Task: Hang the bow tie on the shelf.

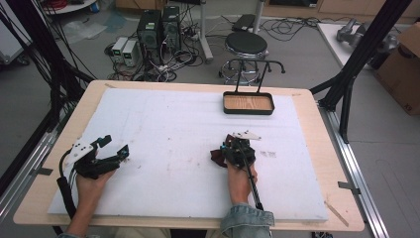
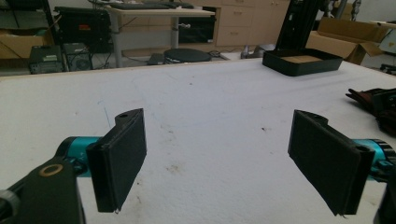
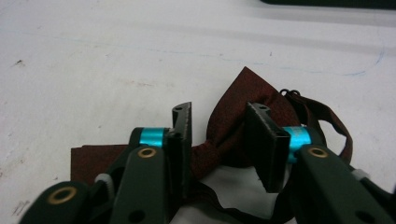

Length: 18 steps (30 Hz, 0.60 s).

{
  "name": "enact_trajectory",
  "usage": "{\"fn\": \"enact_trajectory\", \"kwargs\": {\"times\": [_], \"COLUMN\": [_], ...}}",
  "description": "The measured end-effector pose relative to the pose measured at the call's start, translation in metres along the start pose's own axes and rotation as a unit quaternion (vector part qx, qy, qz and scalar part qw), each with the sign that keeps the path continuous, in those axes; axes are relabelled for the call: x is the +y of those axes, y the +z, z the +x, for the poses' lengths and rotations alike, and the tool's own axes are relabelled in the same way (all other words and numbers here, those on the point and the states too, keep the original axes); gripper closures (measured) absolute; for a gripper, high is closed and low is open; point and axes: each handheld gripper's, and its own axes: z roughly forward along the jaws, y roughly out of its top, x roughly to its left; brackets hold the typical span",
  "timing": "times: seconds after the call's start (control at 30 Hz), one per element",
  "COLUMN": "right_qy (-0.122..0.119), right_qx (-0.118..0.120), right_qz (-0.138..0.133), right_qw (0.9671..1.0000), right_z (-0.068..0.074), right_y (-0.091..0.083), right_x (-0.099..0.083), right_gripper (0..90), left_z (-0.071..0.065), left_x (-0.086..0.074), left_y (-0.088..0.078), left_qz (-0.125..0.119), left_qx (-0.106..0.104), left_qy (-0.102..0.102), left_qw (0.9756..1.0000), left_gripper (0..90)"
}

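At the left of the desk [image 1: 307, 148], whose top is covered by a white sheet [image 1: 173, 129], the left gripper [image 1: 113, 148] rests low in the person's left hand [image 1: 91, 181], its jaws spread wide with nothing between them. In the left gripper view the two black pads [image 2: 119, 156] stand far apart over bare white surface.

Right of centre, the right gripper [image 1: 229, 148] sits over a dark red bow tie [image 1: 216, 157] that lies flat on the sheet. In the right gripper view the bow tie [image 3: 233, 121] spreads across the frame with its long axis running from one jaw side to the other, one wing reaching out past the left jaw and the other pointing up and away; a thin dark strap [image 3: 334, 119] loops off to the right. The jaws stand partly apart, one on each side of the knot region, and whether they touch the cloth I cannot tell.

Farther back on the desk, a black tray [image 1: 248, 110] with a wood-coloured floor holds nothing visible; a black wire frame [image 1: 261, 69] rises from its far edge.
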Motion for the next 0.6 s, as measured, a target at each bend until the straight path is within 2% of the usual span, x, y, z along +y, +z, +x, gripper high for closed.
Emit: {"fn": "enact_trajectory", "kwargs": {"times": [0.03, 0.13, 0.17, 0.2, 0.27, 0.43, 0.53, 0.6], "right_qy": [0.0, 0.006, 0.006, 0.016, 0.021, 0.016, 0.009, 0.001], "right_qx": [0.0, -0.004, -0.004, -0.002, -0.001, -0.003, 0.006, 0.021], "right_qz": [0.0, 0.0, 0.0, 0.001, 0.0, 0.0, -0.016, -0.033], "right_qw": [1.0, 1.0, 1.0, 0.9999, 0.9998, 0.9999, 0.9998, 0.9992], "right_z": [0.0, -0.001, -0.001, -0.002, -0.003, -0.003, -0.004, -0.004], "right_y": [0.0, 0.0, 0.0, 0.0, 0.0, -0.003, -0.008, -0.013], "right_x": [0.0, 0.0, 0.0, 0.0, 0.001, 0.002, 0.005, 0.008], "right_gripper": [67.4, 76.5, 76.5, 79.1, 80.6, 81.9, 82.1, 82.2], "left_z": [0.0, 0.0, 0.0, 0.0, 0.0, 0.0, 0.0, 0.0], "left_x": [0.0, 0.0, 0.0, 0.0, 0.0, 0.0, 0.0, 0.0], "left_y": [0.0, 0.0, 0.0, 0.0, 0.0, 0.0, 0.0, 0.0], "left_qz": [0.0, 0.001, 0.002, 0.001, 0.002, 0.001, 0.0, 0.0], "left_qx": [0.0, 0.0, 0.001, 0.001, 0.0, 0.001, 0.001, 0.0], "left_qy": [0.0, 0.001, 0.0, 0.0, 0.0, 0.0, -0.001, -0.001], "left_qw": [1.0, 1.0, 1.0, 1.0, 1.0, 1.0, 1.0, 1.0], "left_gripper": [19.7, 19.7, 19.7, 19.7, 19.7, 19.7, 19.7, 19.7]}}
